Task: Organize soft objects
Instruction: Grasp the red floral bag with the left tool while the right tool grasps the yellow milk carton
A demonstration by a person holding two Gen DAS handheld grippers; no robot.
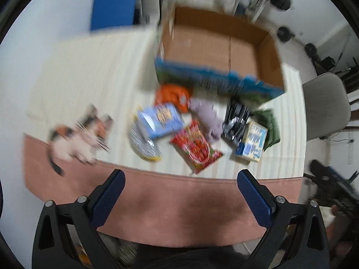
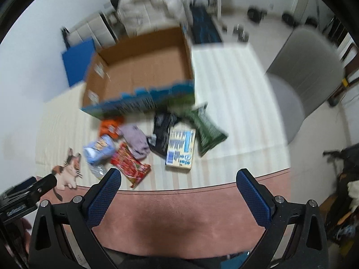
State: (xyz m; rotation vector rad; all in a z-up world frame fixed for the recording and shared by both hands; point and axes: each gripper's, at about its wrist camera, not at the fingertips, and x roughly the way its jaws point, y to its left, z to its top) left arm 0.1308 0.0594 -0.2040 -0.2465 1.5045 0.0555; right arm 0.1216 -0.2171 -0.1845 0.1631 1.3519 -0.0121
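Striped cream cloth (image 1: 89, 71) with a pink border covers the table. At its far side stands an open cardboard box (image 1: 215, 47), nothing visible inside. Just before the box lies a blurred heap: an orange bag (image 1: 172, 96), a blue bag (image 1: 160, 121), a red bag (image 1: 196, 146), a lilac cloth (image 1: 207, 116) and a green bag (image 2: 206, 127). A cat toy (image 1: 76, 139) lies apart, near the border. The left gripper (image 1: 180, 198) and right gripper (image 2: 178, 196) both hover with fingers spread wide, holding nothing.

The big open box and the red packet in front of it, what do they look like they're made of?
Box: corrugated cardboard, seemingly; matte brown inside, blue printed outer face. Red packet: probably thin plastic film, glossy and crinkled with bright print. Blur leaves both uncertain.
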